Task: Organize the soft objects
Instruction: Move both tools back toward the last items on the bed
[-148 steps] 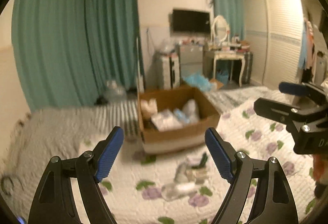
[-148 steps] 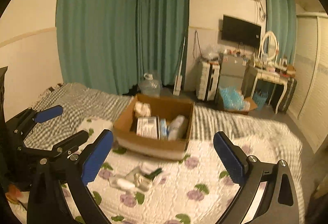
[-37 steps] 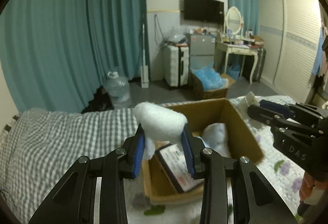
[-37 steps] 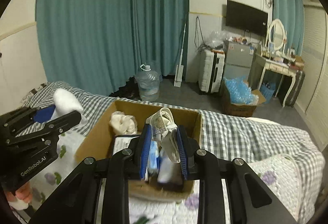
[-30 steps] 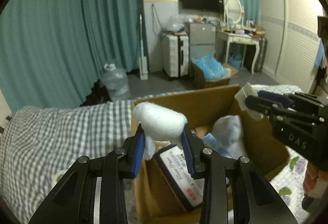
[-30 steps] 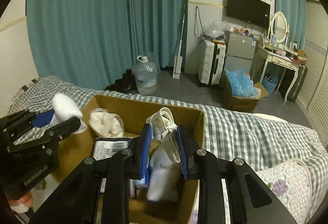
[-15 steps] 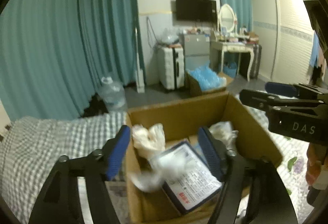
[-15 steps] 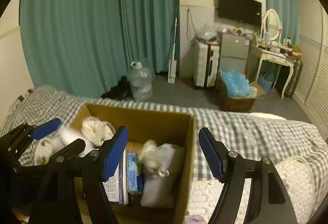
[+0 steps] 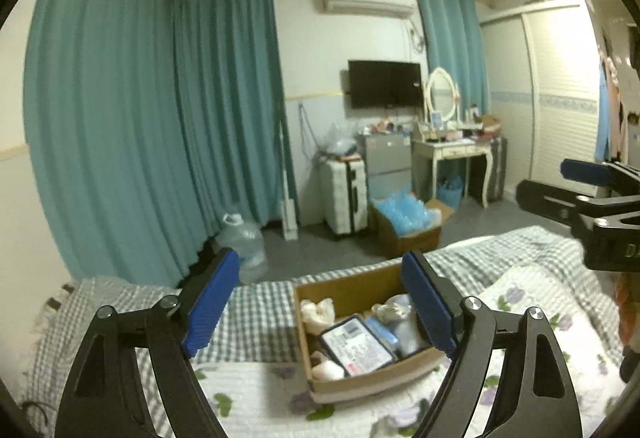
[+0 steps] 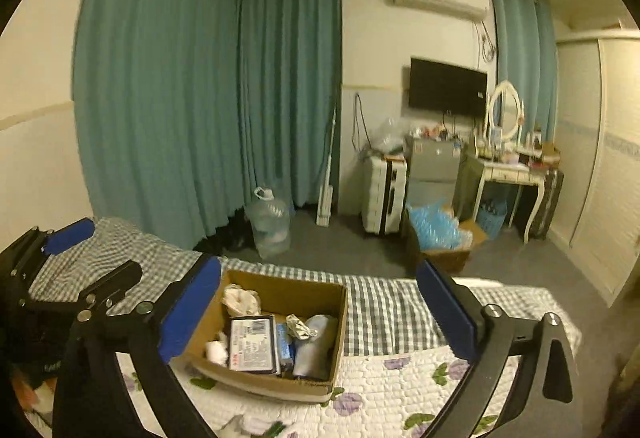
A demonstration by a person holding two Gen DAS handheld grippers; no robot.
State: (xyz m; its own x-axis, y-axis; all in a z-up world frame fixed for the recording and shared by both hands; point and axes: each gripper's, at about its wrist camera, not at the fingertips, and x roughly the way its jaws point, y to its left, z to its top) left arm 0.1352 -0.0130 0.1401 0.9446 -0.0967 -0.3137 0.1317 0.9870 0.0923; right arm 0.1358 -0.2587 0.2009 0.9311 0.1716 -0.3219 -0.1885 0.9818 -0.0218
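A cardboard box (image 10: 276, 384) sits on the bed (image 10: 400, 406), its top open, so it can be entered from above. Inside it is crowded: a dark flat packet (image 10: 253, 342), white bundles (image 10: 240, 298) and soft packs fill most of the floor. The left tool (image 9: 320, 312) and right tool (image 10: 316, 312) both stand wide with nothing between their blue pads, above the box. The flowered quilt around the box lies mostly bare.

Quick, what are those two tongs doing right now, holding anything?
Left tongs: open, just been opening, nothing between them.
Right tongs: open, just been opening, empty too.
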